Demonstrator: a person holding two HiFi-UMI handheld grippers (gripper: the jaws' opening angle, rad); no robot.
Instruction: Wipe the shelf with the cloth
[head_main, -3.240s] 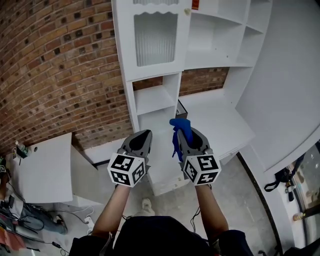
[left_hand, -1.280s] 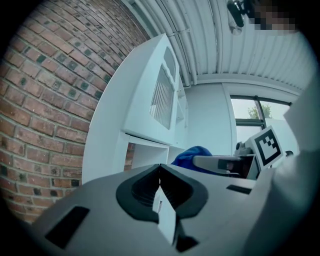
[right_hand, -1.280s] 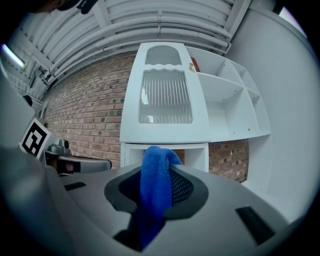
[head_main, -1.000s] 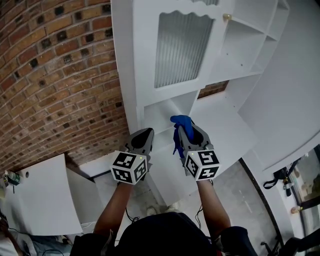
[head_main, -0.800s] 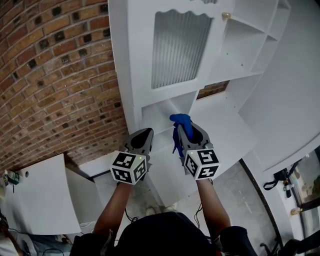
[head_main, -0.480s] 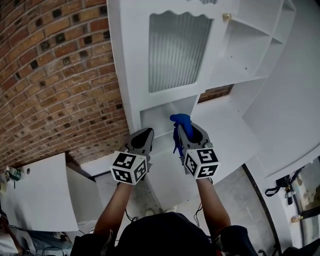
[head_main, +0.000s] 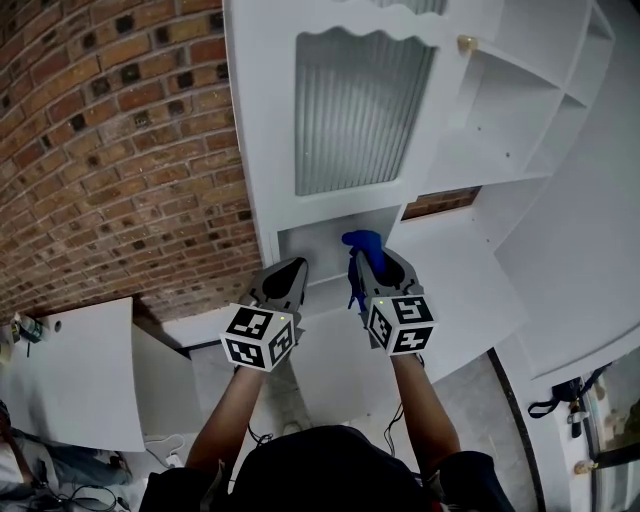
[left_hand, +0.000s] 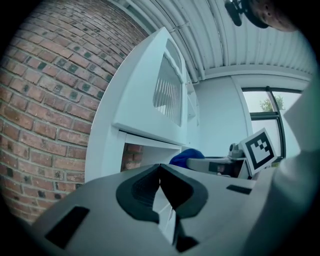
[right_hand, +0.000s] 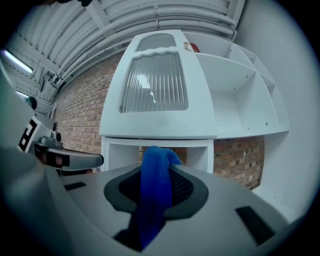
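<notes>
A blue cloth (head_main: 362, 243) hangs from my right gripper (head_main: 368, 260), which is shut on it; in the right gripper view the blue cloth (right_hand: 155, 185) drapes down between the jaws of the right gripper (right_hand: 156, 167). My left gripper (head_main: 290, 268) is beside it, shut with nothing held; its jaws meet at the left gripper tip (left_hand: 160, 166). Both point at the open shelf compartment (head_main: 318, 237) under the ribbed glass door (head_main: 360, 110) of the white shelf unit. The compartment (right_hand: 122, 150) lies just ahead of the cloth, apart from it.
A brick wall (head_main: 120, 150) runs along the left. A white low cabinet (head_main: 80, 370) stands at lower left. A white counter (head_main: 465, 290) and open shelves (head_main: 520, 100) extend right of the compartment. A door knob (head_main: 465, 43) sticks out.
The shelf unit has come nearer and the glass door now fills more of the view. Both grippers keep their pose side by side, and the cloth stays in the right one.
</notes>
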